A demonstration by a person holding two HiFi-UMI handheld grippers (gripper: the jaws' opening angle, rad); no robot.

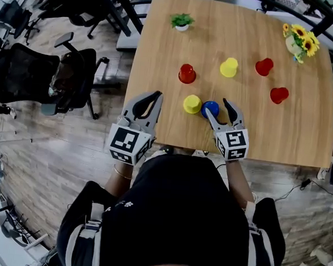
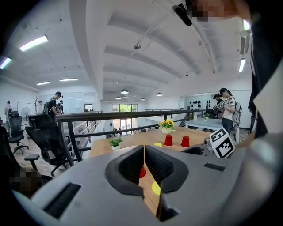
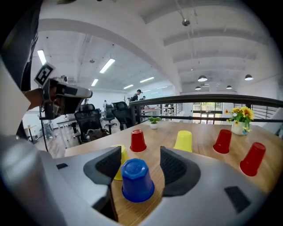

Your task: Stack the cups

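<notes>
Six upside-down cups stand on the wooden table (image 1: pixel 162 48). The blue cup (image 1: pixel 210 108) (image 3: pixel 137 181) sits near the front edge, touching or almost touching a yellow cup (image 1: pixel 192 104) (image 3: pixel 119 161) on its left. My right gripper (image 1: pixel 215 108) (image 3: pixel 140 160) is open, with a jaw on either side of the blue cup and small gaps between. Farther back are a red cup (image 1: pixel 187 73) (image 3: pixel 138 141), a yellow cup (image 1: pixel 228 67) (image 3: pixel 184 141) and two red cups (image 1: pixel 264 67) (image 1: pixel 279 95). My left gripper (image 1: pixel 156 95) (image 2: pixel 144 165) hovers at the table's front left corner, shut and empty.
A small potted plant (image 1: pixel 181 21) stands at the back left of the table and a vase of sunflowers (image 1: pixel 299 41) at the back right. Black office chairs (image 1: pixel 72 83) stand on the floor to the left. The table's front edge lies just under both grippers.
</notes>
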